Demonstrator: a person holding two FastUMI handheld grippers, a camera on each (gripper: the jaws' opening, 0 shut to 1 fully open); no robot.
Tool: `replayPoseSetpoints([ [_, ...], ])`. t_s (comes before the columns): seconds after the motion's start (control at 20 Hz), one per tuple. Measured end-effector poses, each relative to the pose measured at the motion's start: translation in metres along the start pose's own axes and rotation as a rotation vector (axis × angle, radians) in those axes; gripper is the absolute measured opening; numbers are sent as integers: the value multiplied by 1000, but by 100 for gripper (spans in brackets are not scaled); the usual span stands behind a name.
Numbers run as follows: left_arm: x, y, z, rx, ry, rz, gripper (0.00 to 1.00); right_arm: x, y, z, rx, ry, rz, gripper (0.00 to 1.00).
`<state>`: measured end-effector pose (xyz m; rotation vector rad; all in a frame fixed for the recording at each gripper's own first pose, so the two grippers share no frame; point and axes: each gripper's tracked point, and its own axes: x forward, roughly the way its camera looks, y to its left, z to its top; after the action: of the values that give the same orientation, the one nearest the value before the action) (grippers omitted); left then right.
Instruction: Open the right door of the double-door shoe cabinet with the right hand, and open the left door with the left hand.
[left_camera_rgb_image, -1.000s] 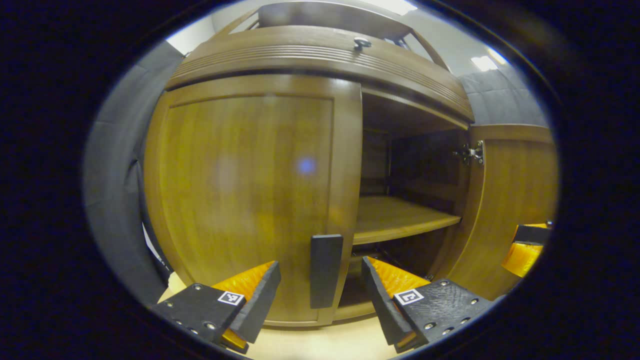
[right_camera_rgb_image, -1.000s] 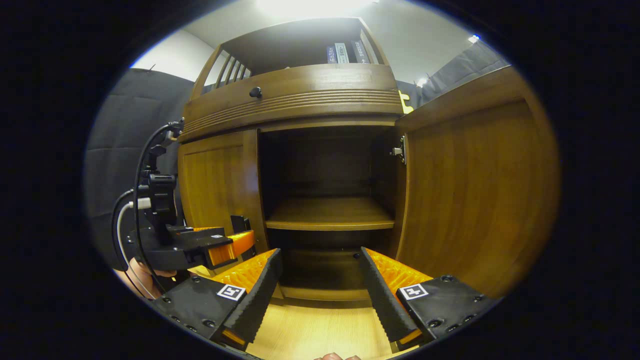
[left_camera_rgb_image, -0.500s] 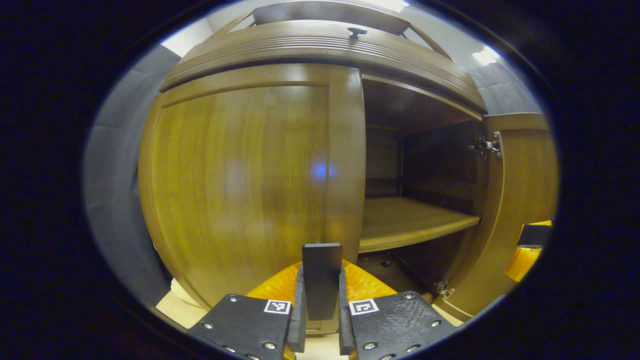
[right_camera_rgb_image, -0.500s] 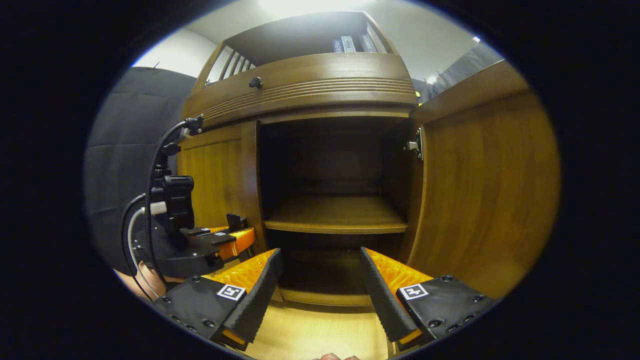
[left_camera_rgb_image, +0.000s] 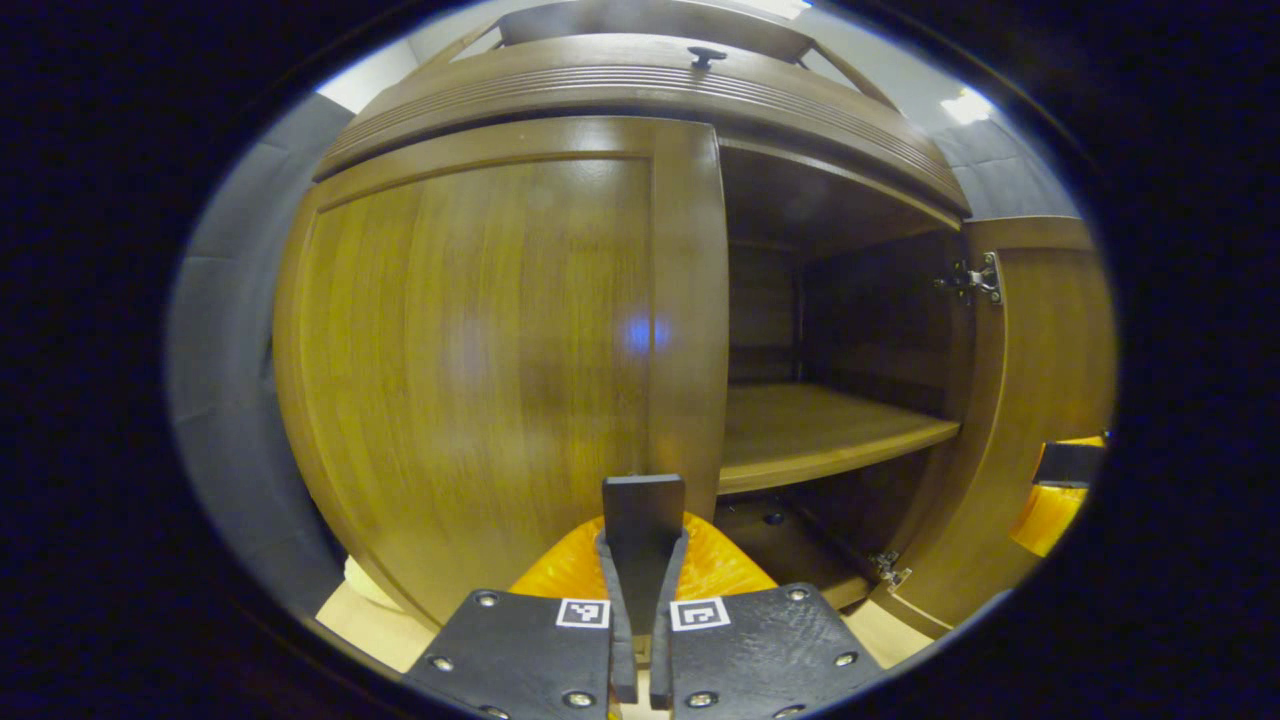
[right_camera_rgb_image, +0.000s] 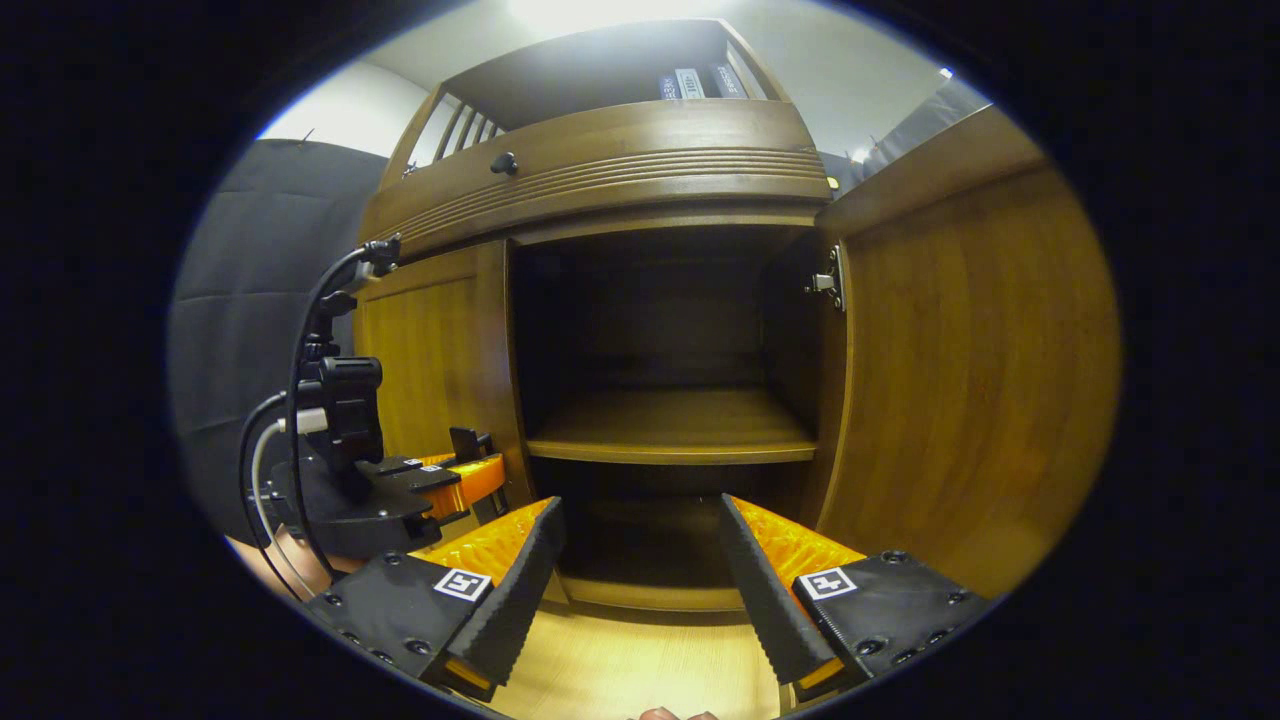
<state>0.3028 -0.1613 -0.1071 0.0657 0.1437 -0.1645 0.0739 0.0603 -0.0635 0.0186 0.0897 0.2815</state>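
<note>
Right door (right_camera_rgb_image: 960, 380) swung open, shelf (right_camera_rgb_image: 670, 430) bare. Left gripper (left_camera_rgb_image: 641, 560) pinches left door's (left_camera_rgb_image: 480, 370) handle (left_camera_rgb_image: 643, 510); right gripper (right_camera_rgb_image: 640, 580) spread, holding nothing.

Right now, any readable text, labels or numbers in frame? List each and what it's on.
None readable.
Book spines on the cabinet's top shelf: labels too small and blurred.
Square markers on the right tongs and on the left tongs: coded patterns, not words.

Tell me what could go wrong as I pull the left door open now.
The left gripper pinches only the thin dark handle of the closed left door; an off-axis pull might slip it free. The swinging door could sweep toward the open right gripper waiting near the right door.
</note>
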Motion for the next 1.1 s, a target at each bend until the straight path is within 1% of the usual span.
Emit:
replayPoseSetpoints([
  [0.1, -4, 0, 1, -4, -3, -2, 7, -3, -2, 1, 8, -6, -11, 93],
  [0.15, -8, 0, 0, -5, -2, -7, 7, -5, -4, 2, 11, -8, -17, 96],
  [0.35, -28, 1, -1, -8, -9, -27, 8, -14, -2, -2, 17, -1, -26, 96],
  [0.4, -33, 1, -2, -9, -11, -28, 8, -18, 0, -3, 17, 4, -26, 92],
  [0.6, -52, 5, -3, -20, -12, -32, 7, -26, 8, -10, 16, 16, -28, 96],
  [0.75, -73, 10, -5, -6, -26, -32, 7, -33, 15, -13, 18, 21, -28, 99],
  [0.85, -86, 12, -8, -7, -28, -34, 7, -40, 20, -16, 22, 21, -27, 93],
  [0.9, -91, 15, -9, -9, -28, -35, 7, -42, 23, -17, 23, 22, -27, 93],
  [0.95, -96, 17, -8, -10, -28, -36, 7, -45, 25, -17, 22, 22, -28, 96],
  [1.05, -100, 19, -9, -8, -31, -34, 7, -52, 29, -19, 22, 20, -34, 99],
  [1.1, -106, 20, -9, -10, -34, -32, 7, -55, 29, -20, 24, 18, -38, 99],
])
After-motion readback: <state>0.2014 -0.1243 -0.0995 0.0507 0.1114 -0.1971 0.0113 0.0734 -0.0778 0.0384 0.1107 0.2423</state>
